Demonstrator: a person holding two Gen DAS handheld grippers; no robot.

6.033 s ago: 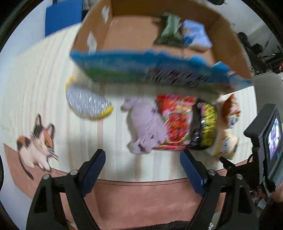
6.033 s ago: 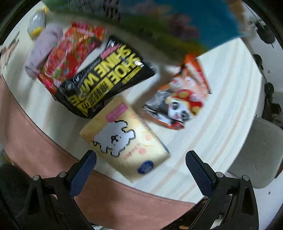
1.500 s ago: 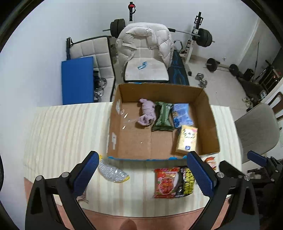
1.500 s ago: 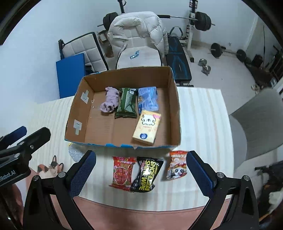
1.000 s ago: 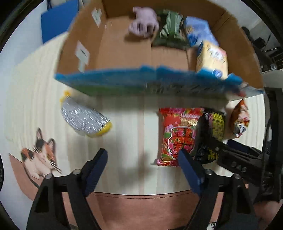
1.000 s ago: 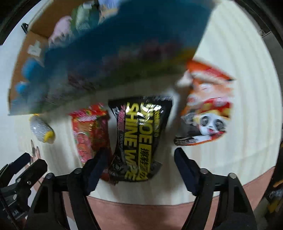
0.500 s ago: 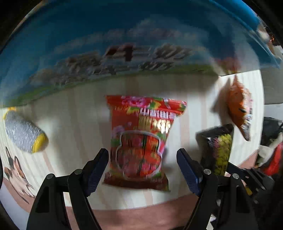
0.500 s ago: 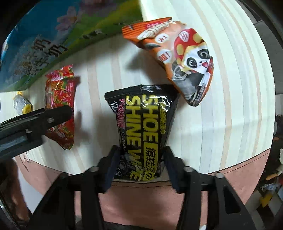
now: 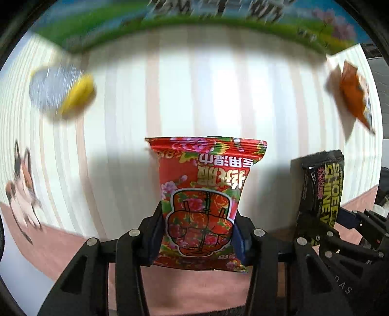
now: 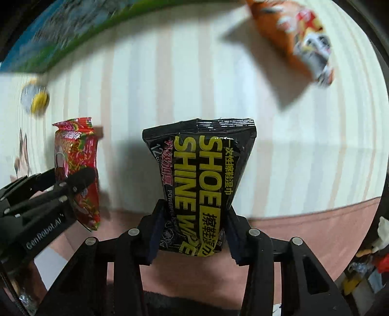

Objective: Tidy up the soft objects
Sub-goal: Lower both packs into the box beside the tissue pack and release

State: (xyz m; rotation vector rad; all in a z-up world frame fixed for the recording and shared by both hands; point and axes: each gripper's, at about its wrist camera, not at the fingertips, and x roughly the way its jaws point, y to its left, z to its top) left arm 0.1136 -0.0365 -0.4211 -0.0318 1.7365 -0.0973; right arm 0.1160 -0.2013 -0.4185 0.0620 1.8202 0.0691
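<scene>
My left gripper (image 9: 198, 237) is shut on the lower part of a red flowered packet (image 9: 204, 194) and holds it above the striped table. My right gripper (image 10: 192, 233) is shut on a black and yellow shoe-wipe pack (image 10: 201, 184), also lifted off the table. Each gripper and its packet show at the edge of the other view: the shoe-wipe pack (image 9: 323, 189) on the right, the red packet (image 10: 77, 170) on the left. An orange panda snack bag (image 10: 299, 36) lies on the table at the far right, also in the left wrist view (image 9: 355, 97).
The blue and green printed wall of the cardboard box (image 9: 194, 14) runs along the far side, also in the right wrist view (image 10: 60, 31). A silver and yellow roll (image 9: 60, 90) lies at the left. A cat picture (image 9: 22, 189) and a pink band (image 9: 184, 291) mark the table's near edge.
Both grippers have closed on their packets and lifted them off the table. The left one took the red packet, the right one the shoe-wipe pack.
</scene>
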